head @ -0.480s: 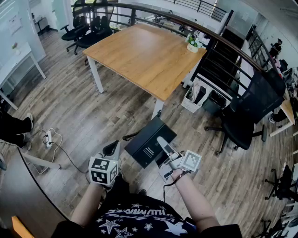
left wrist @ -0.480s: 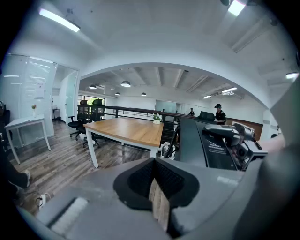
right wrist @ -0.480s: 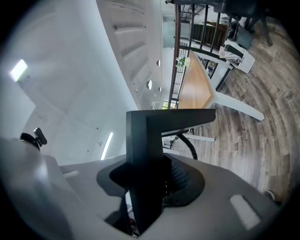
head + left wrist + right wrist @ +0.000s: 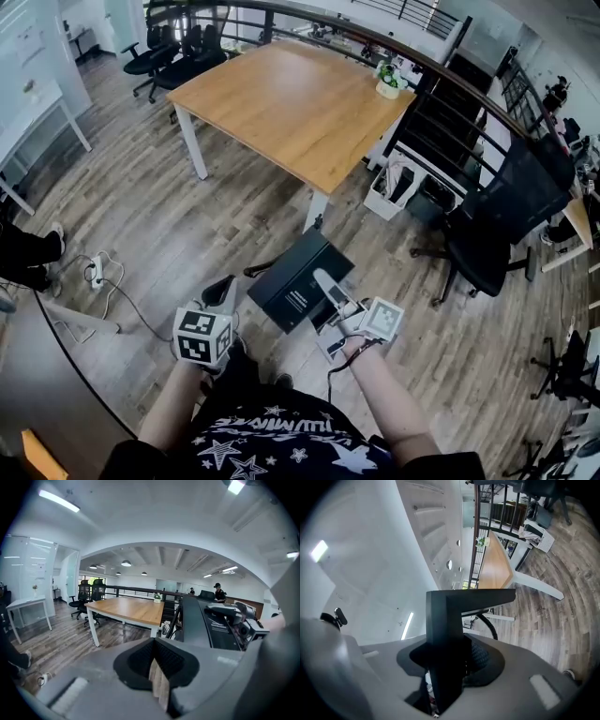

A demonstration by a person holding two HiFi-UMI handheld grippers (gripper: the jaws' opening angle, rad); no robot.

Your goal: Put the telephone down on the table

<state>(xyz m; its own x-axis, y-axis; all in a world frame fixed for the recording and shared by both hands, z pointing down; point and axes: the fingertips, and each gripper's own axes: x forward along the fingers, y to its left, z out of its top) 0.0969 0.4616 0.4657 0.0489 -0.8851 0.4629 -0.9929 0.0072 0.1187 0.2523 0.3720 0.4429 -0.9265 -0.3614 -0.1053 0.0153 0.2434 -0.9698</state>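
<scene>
The telephone (image 4: 300, 279) is a flat black box held in the air over the wooden floor, short of the wooden table (image 4: 291, 103). My right gripper (image 4: 328, 292) is shut on its near right edge. In the right gripper view the telephone (image 4: 445, 634) stands as a dark slab between the jaws of the right gripper (image 4: 450, 667), and its coiled cord (image 4: 487, 620) hangs beside it. My left gripper (image 4: 223, 294) is just left of the telephone, shut, holding nothing. In the left gripper view the left gripper (image 4: 157, 679) has its pads together, with the telephone (image 4: 199, 625) to its right.
The table (image 4: 129, 609) carries a small potted plant (image 4: 387, 86) at its far right corner. A black office chair (image 4: 506, 225) stands to the right, and a white basket (image 4: 394, 192) sits by the railing. A power strip with cable (image 4: 98, 274) lies on the floor at left.
Both grippers and the telephone sit slightly higher in the head view. The right gripper's hold on the telephone is the same.
</scene>
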